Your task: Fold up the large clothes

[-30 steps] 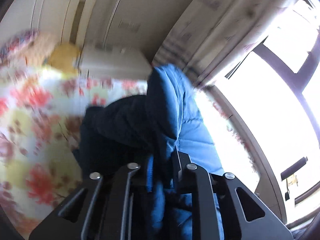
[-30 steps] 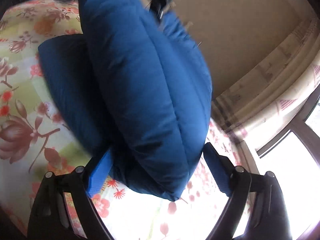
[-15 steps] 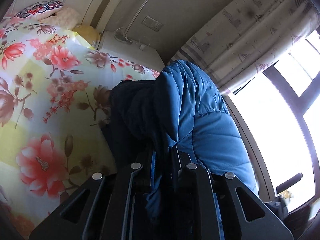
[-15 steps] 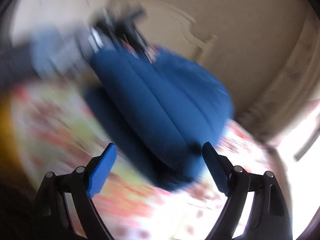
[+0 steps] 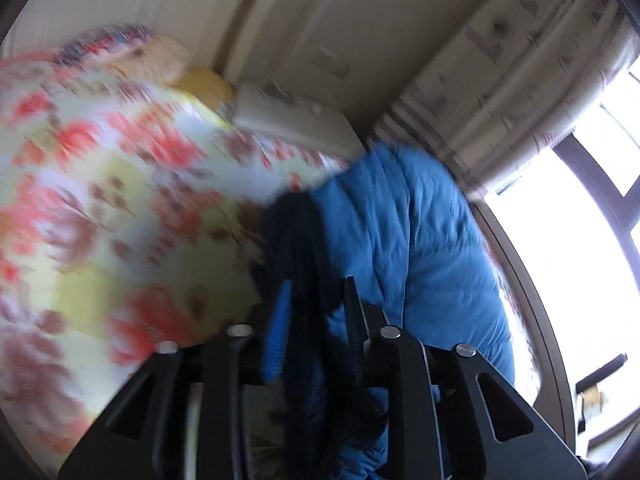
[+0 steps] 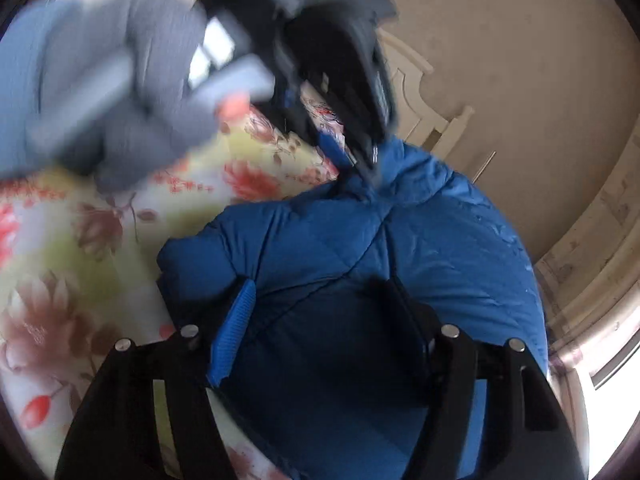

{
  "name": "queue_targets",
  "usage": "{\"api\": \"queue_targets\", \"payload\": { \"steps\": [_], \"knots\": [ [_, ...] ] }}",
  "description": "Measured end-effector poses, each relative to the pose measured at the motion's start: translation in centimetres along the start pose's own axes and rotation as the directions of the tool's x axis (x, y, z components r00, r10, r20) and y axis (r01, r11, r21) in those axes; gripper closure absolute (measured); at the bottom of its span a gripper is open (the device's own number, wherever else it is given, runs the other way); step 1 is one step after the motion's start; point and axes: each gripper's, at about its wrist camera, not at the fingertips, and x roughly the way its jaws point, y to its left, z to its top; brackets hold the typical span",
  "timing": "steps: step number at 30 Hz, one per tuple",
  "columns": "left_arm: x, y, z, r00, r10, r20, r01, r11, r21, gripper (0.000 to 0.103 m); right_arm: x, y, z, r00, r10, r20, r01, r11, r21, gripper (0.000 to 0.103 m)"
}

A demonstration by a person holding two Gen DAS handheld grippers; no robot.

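1. A blue padded jacket [image 6: 360, 264] is lying in a bulky heap on a bed covered by a floral bedspread [image 6: 80, 264], toward the side of the bed nearest the curtain [image 5: 520, 80] and the bright window [image 5: 580, 220].
2. The left claw [image 5: 316, 300] is sitting with a dark fold of the jacket [image 5: 420, 240] running between its two fingers; the jaws are opening, and a narrow gap is showing beside the blue pad on the left finger, so the cloth is no longer looking firmly pinched.
3. The right claw [image 6: 320, 304] is reaching over the near side of the jacket, its fingers standing on either side of a puffy quilted section; the jaws are closing, but the pads are not visibly pressing into the fabric.
4. In the right wrist view, the left claw [image 6: 360, 152] is appearing from above, its tips meeting the raised upper edge of the jacket, and a gloved hand [image 6: 132, 96] in grey is grasping its handle; this part is heavily blurred.
5. In the left wrist view, the bedspread [image 5: 120, 200] is streaking with motion blur, and a patterned pillow [image 5: 104, 40], a yellow cushion [image 5: 204, 84] and a white bedside unit [image 5: 296, 120] are showing at the far end by the pale wall.
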Motion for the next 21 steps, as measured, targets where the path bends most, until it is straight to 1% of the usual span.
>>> {"api": "queue_targets", "payload": {
  "steps": [1, 2, 4, 6, 7, 8, 9, 10, 11, 12, 13, 14, 15, 16, 17, 18, 19, 20, 21],
  "knots": [
    [-1.0, -0.5, 0.5, 0.999, 0.002, 0.033, -0.002, 1.000, 0.009, 0.079, 0.1, -0.4, 0.1, 1.000, 0.014, -0.013, -0.014, 1.000, 0.005, 0.036],
    [-2.0, -1.6, 1.3, 0.998, -0.024, 0.066, 0.022, 0.999, 0.033, 0.079, 0.2, -0.4, 0.2, 1.000, 0.020, -0.018, -0.020, 1.000, -0.001, 0.036],
    [-2.7, -3.9, 2.3, 0.994, -0.057, 0.088, 0.050, 0.995, 0.081, 0.079, 0.2, -0.6, 0.1, 1.000, 0.024, -0.019, -0.024, 1.000, -0.008, 0.036],
    [-1.6, -7.1, 3.2, 0.995, -0.072, 0.074, 0.060, 0.986, 0.153, 0.078, 0.2, -0.7, 0.0, 0.999, 0.026, -0.018, -0.026, 1.000, -0.002, 0.036],
    [-0.9, -7.9, 3.4, 0.995, -0.071, 0.063, 0.060, 0.984, 0.168, 0.077, 0.2, -0.6, -0.1, 1.000, 0.026, -0.017, -0.026, 1.000, -0.002, 0.036],
    [1.0, -8.6, 3.8, 0.998, -0.057, 0.031, 0.051, 0.983, 0.175, 0.076, 0.1, -0.6, -0.2, 0.999, 0.027, -0.018, -0.027, 1.000, -0.001, 0.036],
    [2.5, -8.8, 3.9, 0.999, -0.046, 0.003, 0.045, 0.985, 0.167, 0.076, 0.0, -0.4, 0.6, 0.999, 0.028, -0.018, -0.028, 1.000, -0.002, 0.036],
    [4.5, -8.5, 4.1, 0.999, -0.031, -0.032, 0.035, 0.988, 0.149, 0.076, 0.1, -0.2, 0.8, 0.999, 0.030, -0.017, -0.031, 1.000, -0.004, 0.036],
    [7.3, -7.4, 3.9, 0.997, 0.017, -0.070, -0.008, 0.992, 0.124, 0.076, 0.4, 0.1, 0.9, 0.999, 0.033, -0.012, -0.033, 0.999, -0.003, 0.036],
    [9.8, -6.1, 3.4, 0.995, 0.044, -0.094, -0.035, 0.995, 0.095, 0.076, 0.3, 0.1, 0.9, 0.999, 0.036, -0.005, -0.036, 0.999, -0.001, 0.036],
    [11.0, -4.9, 2.8, 0.995, 0.038, -0.087, -0.032, 0.997, 0.072, 0.073, 0.1, 0.0, 0.8, 0.999, 0.041, 0.007, -0.041, 0.999, 0.002, 0.036],
    [11.6, -3.7, 2.1, 0.999, 0.008, -0.049, -0.006, 0.999, 0.032, 0.073, -0.3, -0.3, 0.8, 0.998, 0.061, 0.018, -0.061, 0.998, 0.000, 0.036],
    [11.4, -3.1, 2.0, 0.999, -0.002, -0.042, 0.002, 1.000, 0.002, 0.073, -0.6, -0.6, 0.9, 0.995, 0.095, 0.007, -0.095, 0.995, -0.006, 0.036],
    [11.0, -2.8, 2.0, 1.000, 0.001, -0.030, -0.001, 1.000, -0.019, 0.073, -1.2, -1.1, 1.0, 0.990, 0.140, -0.002, -0.140, 0.990, -0.006, 0.036],
    [10.6, -2.5, 1.8, 1.000, 0.015, -0.011, -0.015, 0.999, -0.032, 0.073, -2.1, -2.0, 1.2, 0.980, 0.201, -0.001, -0.201, 0.980, 0.006, 0.037],
    [10.4, -2.2, 1.6, 1.000, 0.020, 0.000, -0.020, 0.999, -0.041, 0.073, -3.1, -3.6, 1.3, 0.962, 0.273, 0.017, -0.273, 0.961, 0.042, 0.037],
    [10.2, -1.8, 1.4, 1.000, 0.016, 0.011, -0.015, 0.998, -0.053, 0.073, -3.9, -5.1, 1.4, 0.950, 0.309, 0.046, -0.312, 0.947, 0.079, 0.037],
    [10.2, -1.7, 1.4, 1.000, 0.015, 0.016, -0.014, 0.998, -0.061, 0.073, -5.0, -8.0, 1.5, 0.940, 0.324, 0.106, -0.337, 0.930, 0.145, 0.037],
    [10.2, -1.5, 1.3, 1.000, 0.014, 0.018, -0.013, 0.998, -0.068, 0.073, -5.6, -10.6, 1.5, 0.939, 0.309, 0.149, -0.334, 0.921, 0.201, 0.037]
  ]
}}
